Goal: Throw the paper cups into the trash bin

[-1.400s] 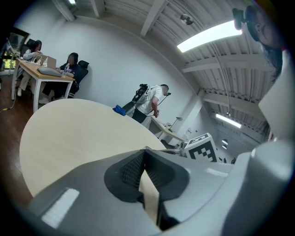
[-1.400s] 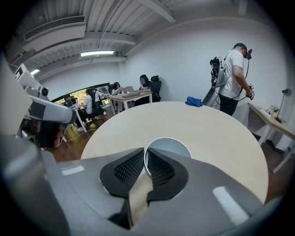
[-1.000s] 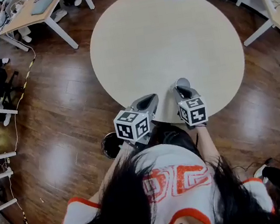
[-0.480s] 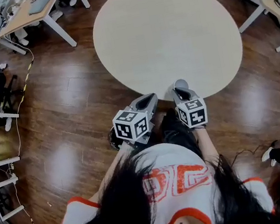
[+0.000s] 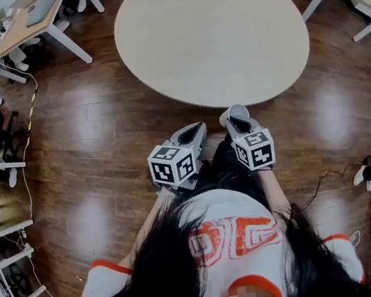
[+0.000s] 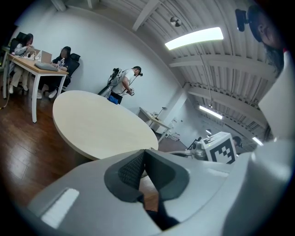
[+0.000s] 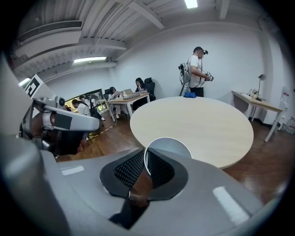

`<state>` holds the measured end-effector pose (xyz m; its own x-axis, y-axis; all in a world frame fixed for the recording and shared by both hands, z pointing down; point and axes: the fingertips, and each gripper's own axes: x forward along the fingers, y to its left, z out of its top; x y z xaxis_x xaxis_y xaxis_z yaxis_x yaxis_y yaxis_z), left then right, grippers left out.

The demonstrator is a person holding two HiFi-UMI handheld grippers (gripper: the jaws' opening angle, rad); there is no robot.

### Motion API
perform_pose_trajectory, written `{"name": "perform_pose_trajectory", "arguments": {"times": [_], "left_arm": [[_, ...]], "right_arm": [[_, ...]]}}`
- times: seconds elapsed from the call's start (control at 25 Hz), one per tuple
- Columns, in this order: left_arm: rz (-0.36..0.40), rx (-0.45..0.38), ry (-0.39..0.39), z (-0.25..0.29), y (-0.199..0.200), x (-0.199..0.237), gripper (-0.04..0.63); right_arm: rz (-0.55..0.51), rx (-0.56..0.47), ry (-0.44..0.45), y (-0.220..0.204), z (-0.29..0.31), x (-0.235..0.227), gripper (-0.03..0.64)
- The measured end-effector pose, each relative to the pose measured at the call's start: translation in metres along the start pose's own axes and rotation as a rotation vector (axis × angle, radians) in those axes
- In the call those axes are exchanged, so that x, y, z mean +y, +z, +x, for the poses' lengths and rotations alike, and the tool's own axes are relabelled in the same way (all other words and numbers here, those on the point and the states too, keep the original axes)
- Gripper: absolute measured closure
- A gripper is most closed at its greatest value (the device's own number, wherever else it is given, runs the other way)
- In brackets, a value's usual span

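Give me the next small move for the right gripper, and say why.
Probably swing the right gripper down and sideways to look for the bin, jaws shut on the cup. Its jaws pinch the cup's rim, the left gripper is shut and empty, both grippers hang over the floor short of the table, and no bin shows in any view.

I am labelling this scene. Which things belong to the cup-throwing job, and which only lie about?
Job: cup; right gripper, shut on its rim.
Lying about: table; blue cloth; desk.
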<state>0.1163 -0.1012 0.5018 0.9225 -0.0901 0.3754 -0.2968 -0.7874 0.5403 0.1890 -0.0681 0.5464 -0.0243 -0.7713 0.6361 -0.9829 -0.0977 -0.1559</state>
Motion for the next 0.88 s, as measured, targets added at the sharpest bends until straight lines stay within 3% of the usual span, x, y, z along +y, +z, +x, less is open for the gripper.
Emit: {"name": "perform_pose_trajectory", "arguments": {"times": [0.24, 0.64, 0.88], "left_arm": [[0.018, -0.002, -0.028, 0.001, -0.013, -0.018, 0.595], [0.01, -0.023, -0.008, -0.006, -0.022, -0.041, 0.595], [0.005, -0.009, 0.006, -0.018, -0.05, -0.076, 0.595]], "right_arm": [[0.046, -0.018, -0.026, -0.017, -0.022, -0.008, 0.588], [0.041, -0.037, -0.059, -0.03, -0.069, -0.015, 0.588], [0.059, -0.018, -0.068, -0.066, -0.106, -0.017, 0.588]]}}
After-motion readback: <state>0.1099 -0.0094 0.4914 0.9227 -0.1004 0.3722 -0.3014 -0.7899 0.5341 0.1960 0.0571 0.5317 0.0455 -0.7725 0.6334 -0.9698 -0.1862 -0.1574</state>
